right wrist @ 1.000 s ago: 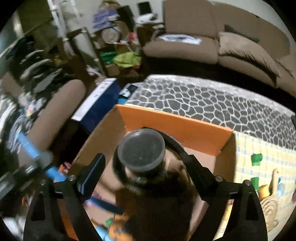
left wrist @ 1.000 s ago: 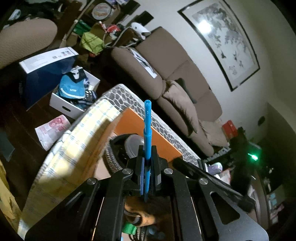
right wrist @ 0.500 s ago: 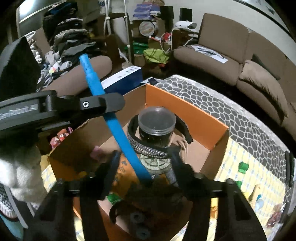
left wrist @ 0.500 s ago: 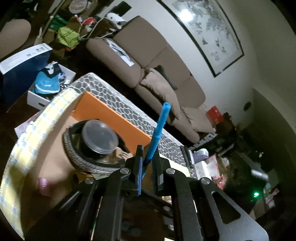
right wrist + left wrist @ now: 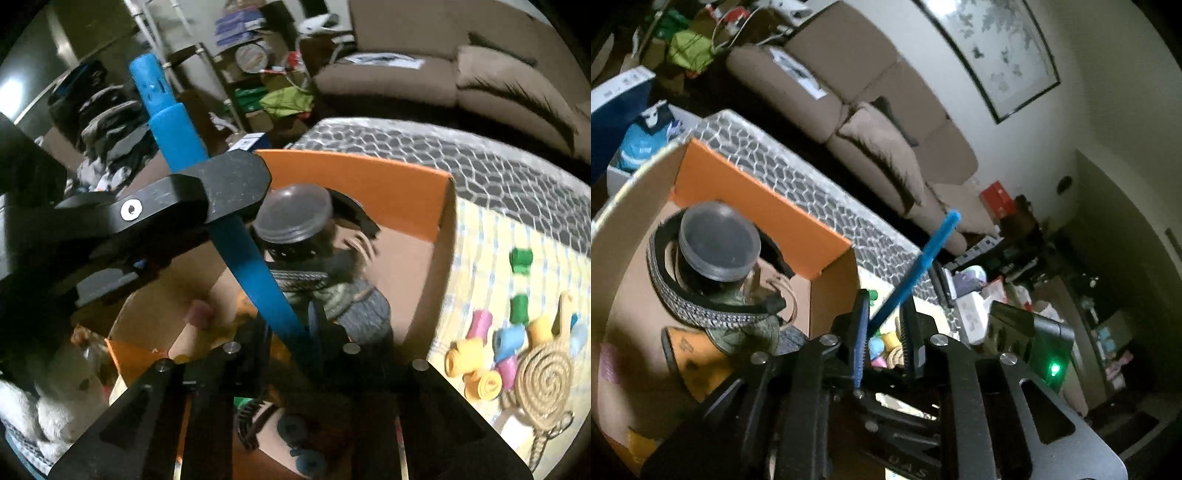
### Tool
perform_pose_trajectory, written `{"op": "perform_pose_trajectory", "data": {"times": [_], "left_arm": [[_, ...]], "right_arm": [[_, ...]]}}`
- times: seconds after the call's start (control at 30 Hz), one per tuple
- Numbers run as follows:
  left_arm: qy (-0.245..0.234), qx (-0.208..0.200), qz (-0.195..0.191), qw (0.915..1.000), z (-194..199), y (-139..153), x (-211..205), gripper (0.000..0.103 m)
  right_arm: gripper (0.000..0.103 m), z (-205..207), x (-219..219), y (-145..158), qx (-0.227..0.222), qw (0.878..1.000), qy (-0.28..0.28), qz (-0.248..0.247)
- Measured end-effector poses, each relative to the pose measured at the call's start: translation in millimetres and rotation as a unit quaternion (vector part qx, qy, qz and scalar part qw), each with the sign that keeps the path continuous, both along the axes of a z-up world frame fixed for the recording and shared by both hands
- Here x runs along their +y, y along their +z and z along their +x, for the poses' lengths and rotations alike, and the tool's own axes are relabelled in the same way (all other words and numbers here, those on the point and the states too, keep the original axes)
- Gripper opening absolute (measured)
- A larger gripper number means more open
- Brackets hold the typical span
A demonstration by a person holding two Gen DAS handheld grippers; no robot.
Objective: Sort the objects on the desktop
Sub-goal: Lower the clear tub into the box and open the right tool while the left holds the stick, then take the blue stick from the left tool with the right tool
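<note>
Currently, right tongs (image 5: 293,326): just been closing, now clenched on the lower end of the blue pen (image 5: 173,122); pointed steeply down over the box.
Left tongs (image 5: 884,306): just been opening, now released; pads standing clear with the pen shaft leaning loose in the gap, nearer the left-hand pad.
Blue pen: slanted up and away from both sets of tongs, held in the air above the near part of the box, touching nothing else visible.
Step in hand: by the look of it, a handover of the pen from left to right, caught at the point of release.
Cardboard box (image 5: 757,184): orange inner walls, open top, directly below the pen; already holding a jar with a grey lid (image 5: 718,242), ringed by a dark woven band, plus smaller bits too blurred to name.
Counter (image 5: 491,266): yellow checked cloth beside the box, with small coloured rolls (image 5: 509,339) and a coiled rope mat (image 5: 546,373) not yet sorted.
Next move, as a judgement: draw the left tongs back along the shaft without knocking it, then lower the right tongs and let the pen go into a free spot of the box, clear of the jar.
Caution: grip near one end only, so likely to swing if bumped.
</note>
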State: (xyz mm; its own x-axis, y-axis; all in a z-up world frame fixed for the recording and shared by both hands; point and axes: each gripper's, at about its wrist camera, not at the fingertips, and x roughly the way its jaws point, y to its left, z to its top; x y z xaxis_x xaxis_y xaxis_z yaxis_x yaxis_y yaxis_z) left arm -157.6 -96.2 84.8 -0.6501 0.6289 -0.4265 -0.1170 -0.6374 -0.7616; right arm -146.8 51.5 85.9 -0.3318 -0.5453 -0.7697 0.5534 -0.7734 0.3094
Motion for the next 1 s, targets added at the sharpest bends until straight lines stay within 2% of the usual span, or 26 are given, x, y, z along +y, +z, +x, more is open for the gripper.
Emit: {"op": "perform_pose_trajectory", "data": {"times": [0.03, 0.07, 0.2, 0.57, 0.7, 0.8, 0.83, 0.87, 1.0], "left_arm": [[0.005, -0.004, -0.005, 1.0000, -0.1, -1.2, 0.9, 0.040], [0.011, -0.007, -0.011, 0.9999, 0.3, -2.0, 0.6, 0.043], [0.029, -0.007, -0.015, 0.9995, 3.5, 1.3, -10.0, 0.044], [0.051, -0.020, -0.020, 0.9983, 4.0, -0.4, -26.4, 0.044], [0.061, -0.022, -0.012, 0.9978, 5.7, -1.0, -35.9, 0.044], [0.066, -0.023, -0.010, 0.9975, 6.0, -2.2, -42.5, 0.044], [0.066, -0.024, -0.009, 0.9975, 5.6, -2.4, -44.1, 0.044], [0.066, -0.024, -0.009, 0.9975, 4.9, -2.6, -44.9, 0.044], [0.061, -0.023, -0.007, 0.9978, 3.4, -1.2, -47.5, 0.044]], "right_arm": [[0.019, -0.7, 1.2, -0.4, 0.000, 1.000, -0.007, 0.005], [0.019, -4.6, 4.0, -2.5, 0.001, 1.000, -0.023, 0.019], [0.019, -17.3, 15.1, -8.1, -0.013, 0.998, -0.059, 0.028], [0.019, -34.5, 10.1, -18.3, -0.021, 0.994, -0.087, 0.060], [0.031, -46.7, -6.5, -18.2, -0.009, 0.989, -0.105, 0.101], [0.029, -58.8, -21.3, -24.3, -0.025, 0.984, -0.111, 0.137], [0.022, -61.9, -25.8, -26.4, -0.029, 0.982, -0.110, 0.150], [0.019, -64.0, -27.6, -28.3, -0.032, 0.981, -0.107, 0.158], [0.018, -64.8, -27.2, -30.8, -0.040, 0.980, -0.102, 0.164]]}}
